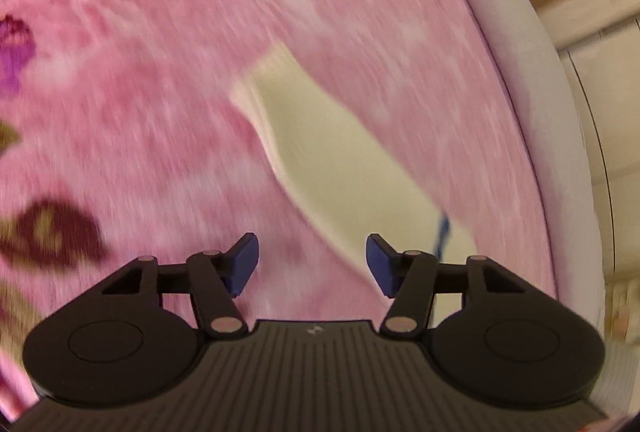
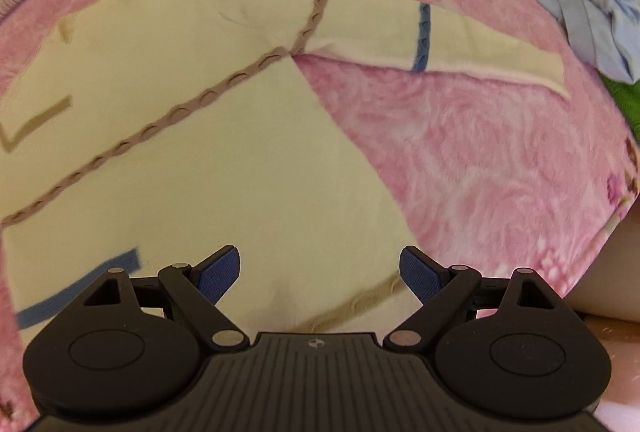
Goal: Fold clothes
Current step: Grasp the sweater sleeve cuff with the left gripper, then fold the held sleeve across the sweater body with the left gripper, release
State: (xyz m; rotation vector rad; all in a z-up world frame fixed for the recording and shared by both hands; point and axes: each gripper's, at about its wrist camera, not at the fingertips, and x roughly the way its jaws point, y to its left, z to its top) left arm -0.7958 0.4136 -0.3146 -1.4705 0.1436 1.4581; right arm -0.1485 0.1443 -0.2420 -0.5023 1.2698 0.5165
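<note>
A cream sweater [image 2: 224, 168] with tan cable trim and blue stripes lies spread flat on a pink floral blanket [image 2: 472, 152]. One sleeve [image 2: 472, 40] stretches out to the right in the right wrist view. My right gripper [image 2: 320, 272] hovers open over the sweater's lower hem, nothing between its fingers. In the blurred left wrist view, a cream sleeve [image 1: 332, 148] runs diagonally across the blanket [image 1: 160, 92], its cuff end toward the top. My left gripper [image 1: 312, 264] stands open above the sleeve's lower part, its blue pads apart from the cloth.
A crumpled light-blue garment [image 2: 592, 16] and a green one [image 2: 624, 100] lie at the blanket's right edge. A pale padded rim [image 1: 532, 72] borders the blanket in the left wrist view, with cabinet fronts [image 1: 600, 12] beyond it.
</note>
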